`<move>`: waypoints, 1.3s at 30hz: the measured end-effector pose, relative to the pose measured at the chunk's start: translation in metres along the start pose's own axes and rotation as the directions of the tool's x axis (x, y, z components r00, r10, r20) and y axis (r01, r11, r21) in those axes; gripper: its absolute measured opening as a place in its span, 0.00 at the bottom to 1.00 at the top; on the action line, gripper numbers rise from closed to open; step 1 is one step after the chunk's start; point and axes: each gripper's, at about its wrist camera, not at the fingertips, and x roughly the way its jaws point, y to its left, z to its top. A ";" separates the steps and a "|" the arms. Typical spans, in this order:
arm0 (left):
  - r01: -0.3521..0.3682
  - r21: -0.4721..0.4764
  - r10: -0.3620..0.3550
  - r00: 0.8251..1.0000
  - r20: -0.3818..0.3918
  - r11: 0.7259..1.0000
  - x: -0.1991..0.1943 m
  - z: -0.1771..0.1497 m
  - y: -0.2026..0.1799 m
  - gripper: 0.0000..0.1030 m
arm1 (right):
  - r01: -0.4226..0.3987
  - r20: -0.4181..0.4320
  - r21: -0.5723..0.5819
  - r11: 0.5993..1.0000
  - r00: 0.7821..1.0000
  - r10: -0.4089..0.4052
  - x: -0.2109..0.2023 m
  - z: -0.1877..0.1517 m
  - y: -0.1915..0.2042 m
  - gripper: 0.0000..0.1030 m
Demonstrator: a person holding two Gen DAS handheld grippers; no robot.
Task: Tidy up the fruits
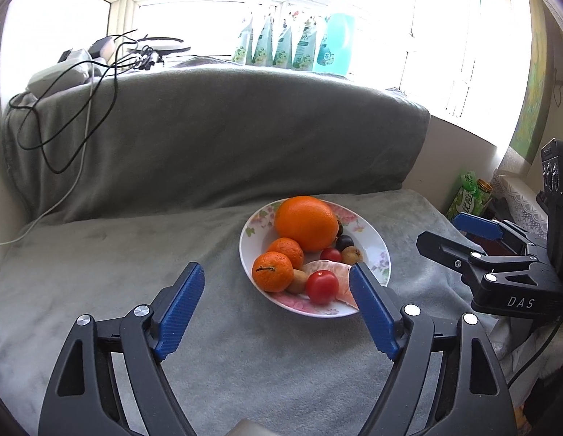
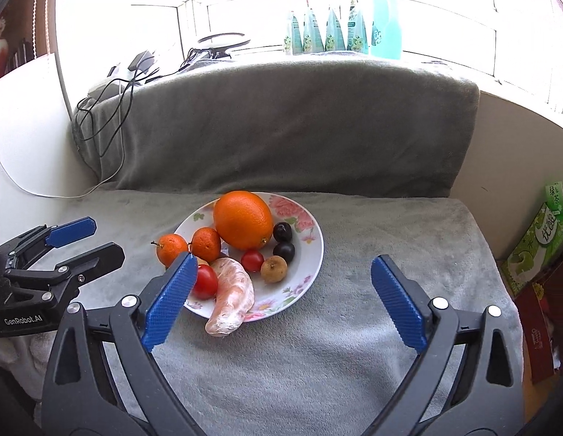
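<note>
Both my left gripper [image 1: 277,312] and right gripper [image 2: 285,301] gape with nothing between them, the plate [image 2: 310,254] of fruit just ahead, where the soft, probably fragile pomelo segment [image 2: 232,299] overhanging the near rim wants a gentle hold across its thick middle.

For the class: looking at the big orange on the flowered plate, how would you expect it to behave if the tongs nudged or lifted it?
The big orange is round, so a nudge would probably roll it into the small dark fruits beside it. It looks firm-skinned, likely tolerating a squeeze. Largest on the plate, it is probably the heaviest.
</note>
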 end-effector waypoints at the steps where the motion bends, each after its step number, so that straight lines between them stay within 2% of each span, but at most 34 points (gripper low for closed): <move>1: -0.005 0.000 0.005 1.000 -0.005 1.000 -0.001 -0.001 0.000 0.80 | 0.007 0.003 -0.005 1.000 1.000 -0.007 -0.002 -0.001 0.001 0.95; 12: -0.056 -0.033 0.055 0.998 -0.023 0.998 -0.008 -0.008 0.004 0.80 | 0.015 0.026 -0.022 1.000 1.000 -0.014 -0.013 -0.002 0.006 0.96; 15: -0.069 -0.029 0.068 0.997 -0.019 0.997 -0.011 -0.009 0.004 0.84 | 0.015 0.025 -0.021 1.000 1.000 -0.014 -0.014 -0.003 0.007 0.96; 39: -0.073 -0.027 0.072 0.997 -0.006 0.997 -0.017 -0.013 0.004 0.86 | 0.017 0.006 -0.025 1.000 1.000 -0.017 -0.013 -0.007 0.010 0.96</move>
